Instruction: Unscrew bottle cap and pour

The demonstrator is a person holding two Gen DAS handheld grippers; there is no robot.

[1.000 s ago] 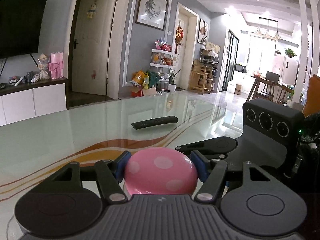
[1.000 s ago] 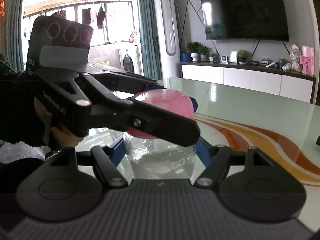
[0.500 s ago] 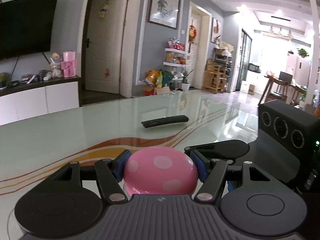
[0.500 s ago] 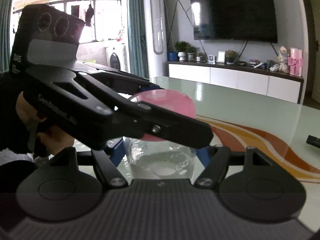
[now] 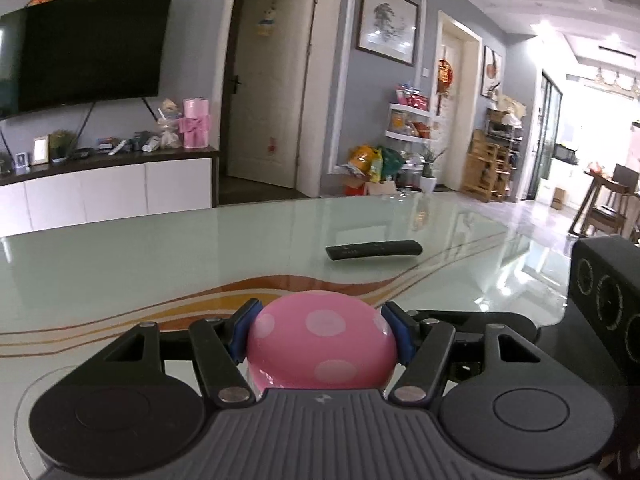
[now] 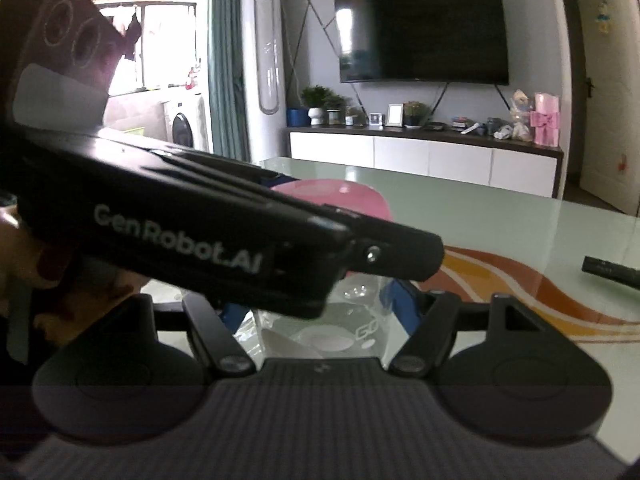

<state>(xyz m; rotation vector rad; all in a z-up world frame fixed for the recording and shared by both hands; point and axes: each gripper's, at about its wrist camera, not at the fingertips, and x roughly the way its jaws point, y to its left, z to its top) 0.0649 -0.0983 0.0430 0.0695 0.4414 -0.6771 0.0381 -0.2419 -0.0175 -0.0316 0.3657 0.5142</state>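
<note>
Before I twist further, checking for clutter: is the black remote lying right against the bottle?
No. In the left wrist view the remote lies farther out on the glass table, well apart from the pink cap.

Bottle [image 6: 340, 328] on table [image 5: 160, 256]; cap [image 5: 322, 344] on top; remote [image 5: 374, 249] beyond.

A black remote control [image 5: 374, 249] lies on a glossy glass table [image 5: 160, 256] banded with orange and brown waves. Behind it, a dark television [image 6: 422, 30] hangs above a long white cabinet [image 6: 426, 160] lined with potted plants [image 6: 316, 102], a photo frame [image 6: 395, 115] and a pink gift box [image 6: 545, 119]. A white tower air conditioner [image 6: 266, 68] stands beside teal curtains.
</note>
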